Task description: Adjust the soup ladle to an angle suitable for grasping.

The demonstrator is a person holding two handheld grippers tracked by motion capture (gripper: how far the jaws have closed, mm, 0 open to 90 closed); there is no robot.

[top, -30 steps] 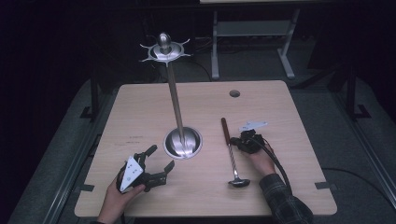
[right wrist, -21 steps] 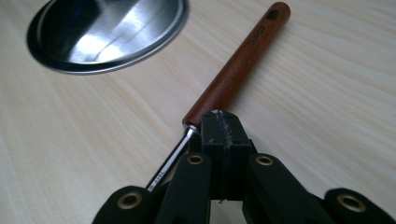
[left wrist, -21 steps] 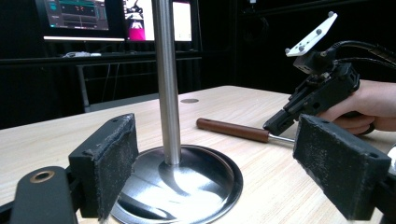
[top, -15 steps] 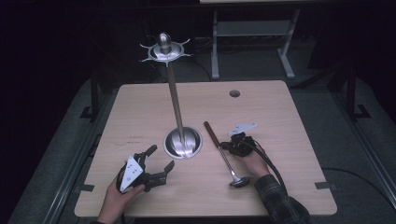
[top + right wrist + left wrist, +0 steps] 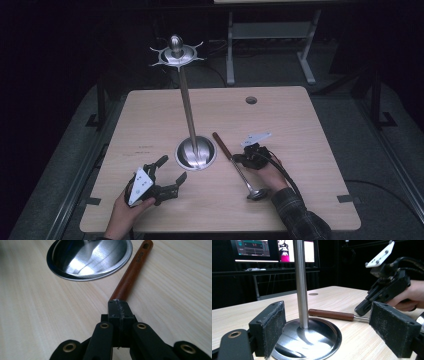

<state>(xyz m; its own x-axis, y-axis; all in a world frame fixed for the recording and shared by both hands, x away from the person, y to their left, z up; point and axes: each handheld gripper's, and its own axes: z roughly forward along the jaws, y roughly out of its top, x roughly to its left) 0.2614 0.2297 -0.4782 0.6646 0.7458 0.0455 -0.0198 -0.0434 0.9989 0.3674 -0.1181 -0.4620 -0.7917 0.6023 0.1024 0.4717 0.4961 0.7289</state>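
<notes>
At the near edge of the desk [image 5: 310, 130] the person's left hand [image 5: 122, 215] rested on the wood, palm down, with the left gripper [image 5: 167, 176] aimed up and to the right toward the stand. Its two padded jaws stood wide apart with nothing between them; in the left gripper view they framed the stand's round base [image 5: 312, 340] from a little way off.

To the right, about as near, lay the ladle [image 5: 239, 165]. Its bowl [image 5: 256, 193] was the nearest part, just left of the right hand [image 5: 267, 175], whose plaid sleeve [image 5: 295, 212] came in from the near right corner. The right gripper [image 5: 239, 159] reached leftward from that hand, low over the desk, and was clamped tight on the ladle at the thin metal shank where it meets the wooden handle [image 5: 131, 272]; in the right gripper view the jaws were pressed together with the brown handle running on straight ahead of them.

The ladle's long axis ran diagonally: bowl near and to the right, handle end far and to the left, so it pointed toward the stand. The handle's tip lay just beside the right rim of the base, not quite touching it.

Beyond, the stand's steel pole [image 5: 189, 115] rose upright from the base to a crown of hooks [image 5: 176, 54] at the top.
</notes>
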